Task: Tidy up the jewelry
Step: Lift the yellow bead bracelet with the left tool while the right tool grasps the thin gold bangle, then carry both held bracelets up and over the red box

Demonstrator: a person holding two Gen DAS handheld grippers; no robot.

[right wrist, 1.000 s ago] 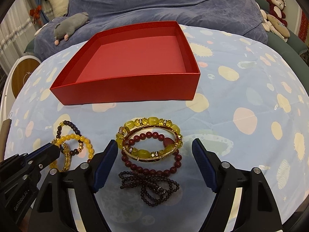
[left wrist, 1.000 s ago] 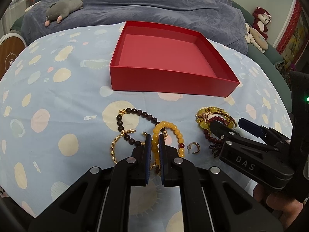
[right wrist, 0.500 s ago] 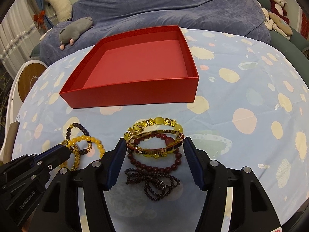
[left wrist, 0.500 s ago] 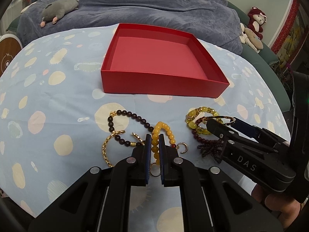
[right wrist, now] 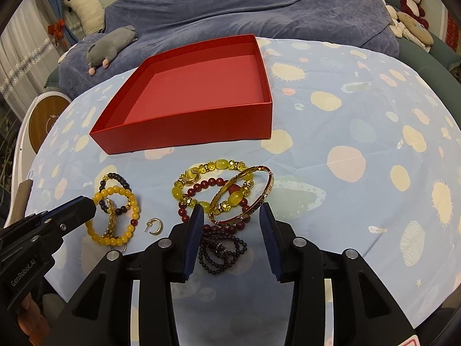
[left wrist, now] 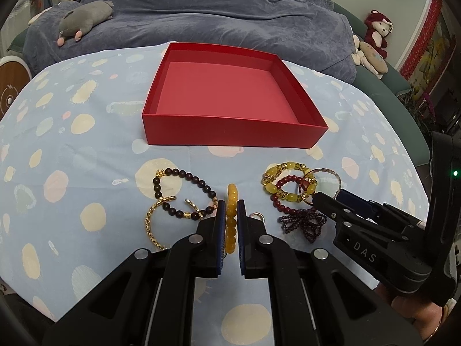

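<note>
An empty red box (left wrist: 230,101) stands on the spotted blue cloth; it also shows in the right wrist view (right wrist: 196,92). My left gripper (left wrist: 231,204) is shut on the yellow bead bracelet (left wrist: 232,219), lifted edge-on; the right wrist view shows it (right wrist: 115,216) raised off the cloth. My right gripper (right wrist: 230,213) is shut on a gold bangle (right wrist: 245,193), tilted up off the pile. Under it lie a yellow-crystal bracelet (right wrist: 219,167), a dark red bead bracelet (right wrist: 207,187) and a purple bead strand (right wrist: 222,250).
A dark bead bracelet (left wrist: 184,193), a gold chain bracelet (left wrist: 152,219) and a small hoop earring (right wrist: 155,226) lie on the cloth. A blue-covered bed with a grey plush (left wrist: 83,20) is behind. The table's edge curves off at right.
My left gripper has lifted the yellow bracelet off the cloth, turning it edge-on. My right gripper has closed onto the gold bangle and tilted it up.
</note>
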